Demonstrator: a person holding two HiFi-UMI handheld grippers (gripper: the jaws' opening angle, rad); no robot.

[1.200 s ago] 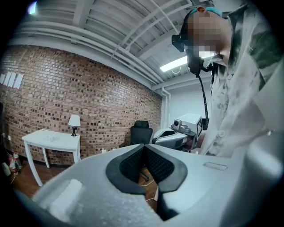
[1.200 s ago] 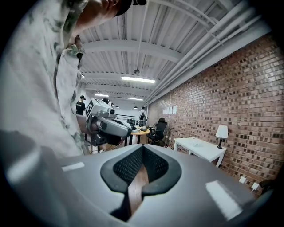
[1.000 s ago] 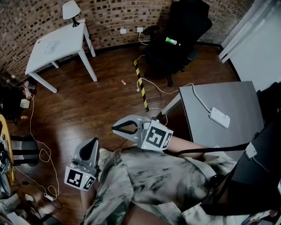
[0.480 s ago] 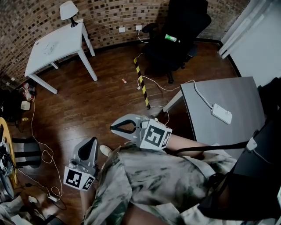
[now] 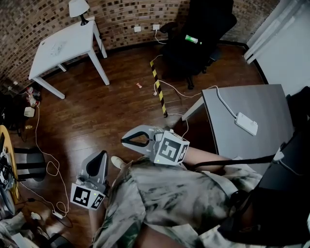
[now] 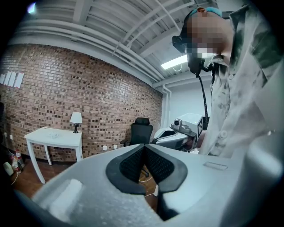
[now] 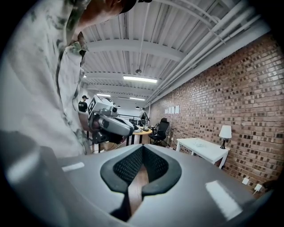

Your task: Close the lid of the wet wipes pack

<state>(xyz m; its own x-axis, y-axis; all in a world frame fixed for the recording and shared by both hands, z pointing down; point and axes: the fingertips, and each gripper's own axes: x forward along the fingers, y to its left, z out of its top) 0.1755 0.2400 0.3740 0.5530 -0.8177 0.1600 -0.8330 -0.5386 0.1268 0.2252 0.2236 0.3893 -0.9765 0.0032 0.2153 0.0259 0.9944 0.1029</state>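
Observation:
No wet wipes pack shows in any view. In the head view my left gripper hangs low beside the person's patterned shirt, jaws together, holding nothing. My right gripper is held in front of the body over the wooden floor, also shut and empty. In the left gripper view the dark pads meet at the tips of the left gripper, with the right gripper beyond. The right gripper view shows the right gripper closed at the tips, with the left gripper beyond.
A white table with a lamp stands far left by the brick wall. A black office chair carries a small green item. A grey table with a white adapter is at right. Cables and a yellow-black strip lie on the floor.
Both grippers stay shut and keep their places near the body. The head view has shifted slightly, nothing else moved.

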